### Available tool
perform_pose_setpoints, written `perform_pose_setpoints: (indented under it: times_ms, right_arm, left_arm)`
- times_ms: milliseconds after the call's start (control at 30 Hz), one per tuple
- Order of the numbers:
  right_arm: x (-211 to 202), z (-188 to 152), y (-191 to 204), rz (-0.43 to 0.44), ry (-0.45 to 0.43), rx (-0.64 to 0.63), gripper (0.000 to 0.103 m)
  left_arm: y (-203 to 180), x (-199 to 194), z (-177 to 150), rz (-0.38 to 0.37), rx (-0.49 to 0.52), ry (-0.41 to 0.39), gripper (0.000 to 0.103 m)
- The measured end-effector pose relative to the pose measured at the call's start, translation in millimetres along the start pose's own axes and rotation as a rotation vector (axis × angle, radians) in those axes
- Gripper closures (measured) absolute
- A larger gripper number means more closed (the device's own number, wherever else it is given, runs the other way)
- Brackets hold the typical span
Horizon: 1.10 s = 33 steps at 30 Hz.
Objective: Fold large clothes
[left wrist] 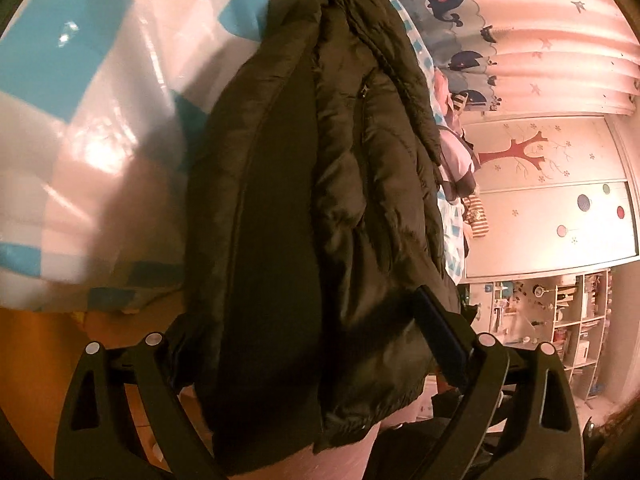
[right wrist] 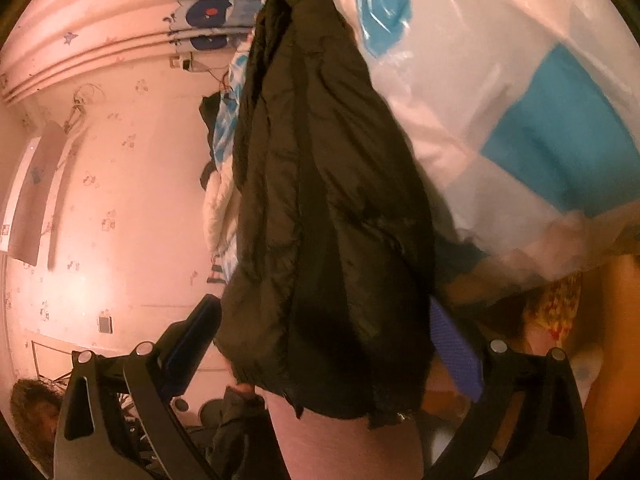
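Both jaws clamp the bunched black jacket [left wrist: 320, 200], left gripper [left wrist: 316, 344] and right gripper [right wrist: 328, 340] holding it over the bed [left wrist: 80, 120], folding seemingly barely begun.

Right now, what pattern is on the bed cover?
White with blue blocks, on the bed cover; clearest in the left wrist view.
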State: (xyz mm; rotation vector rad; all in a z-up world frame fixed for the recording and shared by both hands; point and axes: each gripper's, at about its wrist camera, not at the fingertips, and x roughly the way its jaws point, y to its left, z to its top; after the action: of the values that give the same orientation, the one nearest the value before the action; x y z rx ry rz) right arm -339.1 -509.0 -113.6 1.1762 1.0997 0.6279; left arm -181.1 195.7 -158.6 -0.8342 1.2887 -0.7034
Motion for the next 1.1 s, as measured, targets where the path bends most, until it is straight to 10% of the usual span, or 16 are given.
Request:
perform_pose_setpoints:
  times_ms: [333, 567, 867, 1000, 1100]
  right_arm:
    - [12.2, 1.0, -36.6, -0.009, 0.086, 0.058, 0.007]
    - [25.6, 1.5, -28.1, 0.302, 0.116, 0.003, 0.007]
    - [34.2, 16.0, -36.5, 0.282, 0.144, -0.012, 0.008]
    - [34.8, 12.4, -27.1, 0.254, 0.131, -0.055, 0.057]
    - [32.7, 8.0, -10.5, 0.235, 0.107, -0.1, 0.074]
  left_arm:
    - [-1.6, 2.0, 13.3, -0.003, 0.002, 0.045, 0.012]
    - [-14.2, 10.0, 22.1, 0.009, 0.02, 0.06, 0.012]
    - [-18.1, 20.2, 31.5, 0.118, 0.016, 0.049, 0.013]
    - [-18.9, 19.1, 31.8, 0.146, 0.011, 0.043, 0.037]
    - [-32.5, 15.1, 29.9, 0.211, 0.037, 0.032, 0.061]
